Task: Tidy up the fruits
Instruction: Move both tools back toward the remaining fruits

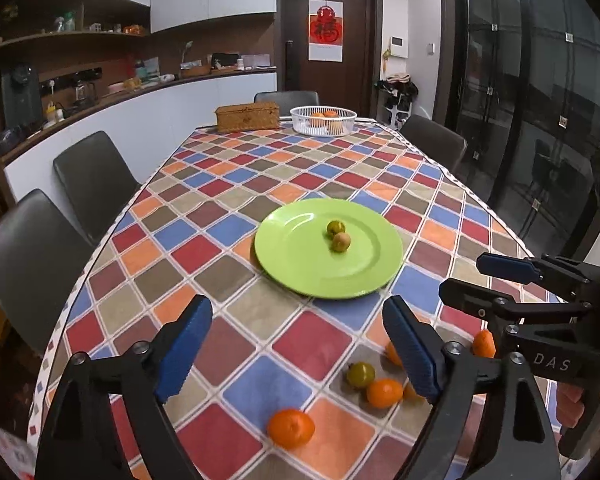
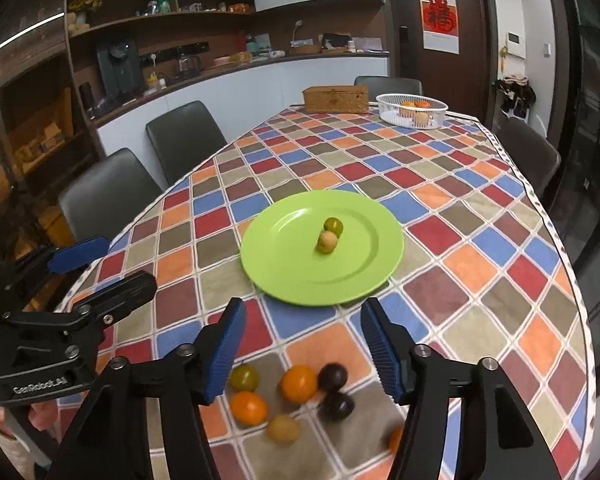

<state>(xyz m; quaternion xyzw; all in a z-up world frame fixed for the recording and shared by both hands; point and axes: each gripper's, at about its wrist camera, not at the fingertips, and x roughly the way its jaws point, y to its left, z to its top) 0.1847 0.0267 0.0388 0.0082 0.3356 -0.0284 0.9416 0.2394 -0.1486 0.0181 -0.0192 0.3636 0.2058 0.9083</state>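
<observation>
fruits [image 2: 298, 383] blurred near table edge; one orange [image 2: 396, 438] behind finger

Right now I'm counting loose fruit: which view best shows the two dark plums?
The right wrist view: both dark plums lie unobstructed between the fingers. The left wrist view shows neither; the hand-held grippers cover that patch of tablecloth.

Even indoor light from overhead; a soft sheen on the green plate [image 1: 300, 256]. Fisheye bends the edges, corners go black, and near fruit [image 2: 332, 392] in the right view smears.
</observation>
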